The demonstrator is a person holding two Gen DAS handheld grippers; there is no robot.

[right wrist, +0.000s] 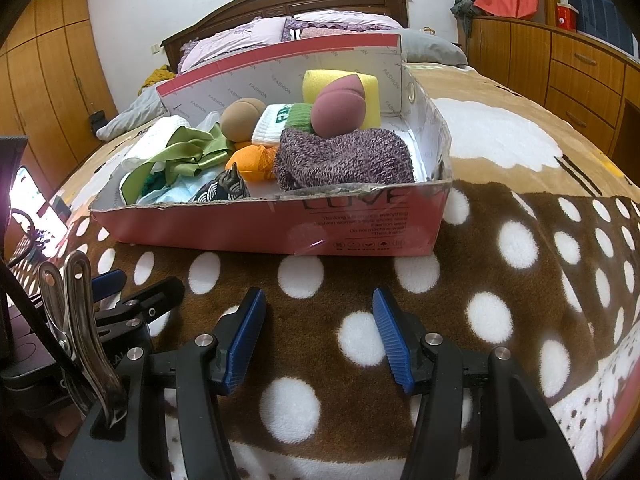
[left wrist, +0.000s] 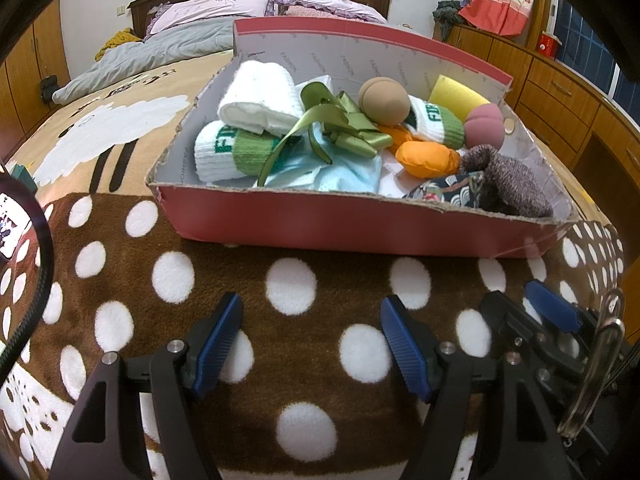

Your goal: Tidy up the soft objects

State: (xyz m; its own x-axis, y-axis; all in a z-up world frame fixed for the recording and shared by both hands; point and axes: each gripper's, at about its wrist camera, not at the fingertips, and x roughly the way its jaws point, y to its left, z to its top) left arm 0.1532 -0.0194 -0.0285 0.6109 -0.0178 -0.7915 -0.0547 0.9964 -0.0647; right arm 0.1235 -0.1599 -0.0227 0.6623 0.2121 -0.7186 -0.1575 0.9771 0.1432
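The left tongs [left wrist: 310,344] are spread and empty above the spotted blanket [left wrist: 240,248] on the bed. Ahead sits the red box [left wrist: 360,228], holding, left to right, white-green socks [left wrist: 232,152], green ribbon [left wrist: 340,120], orange cloth [left wrist: 428,158] and purple knit [left wrist: 508,176]. The right tongs [right wrist: 320,340] are likewise spread and empty.
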